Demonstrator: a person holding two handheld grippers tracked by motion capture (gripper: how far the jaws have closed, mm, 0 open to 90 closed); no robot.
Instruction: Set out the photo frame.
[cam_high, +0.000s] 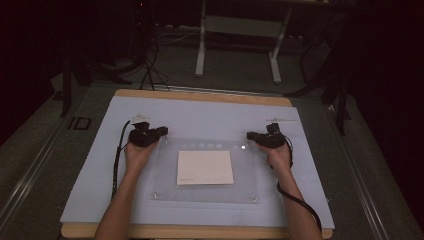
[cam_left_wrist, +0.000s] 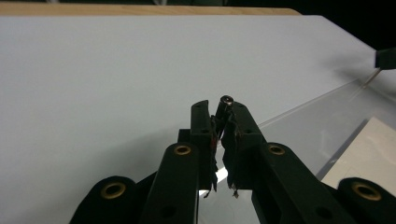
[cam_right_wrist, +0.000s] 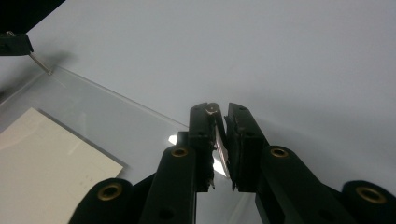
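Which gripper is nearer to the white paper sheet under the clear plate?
Roughly equal. The left gripper is at the far left corner of the clear plate, the right gripper at the far right corner, the paper sheet between them.

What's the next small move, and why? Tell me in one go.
Probably ease both pins straight down. The left gripper is shut on the left pin and the right gripper on the right pin, each at a far corner of the clear sheet that covers the paper.
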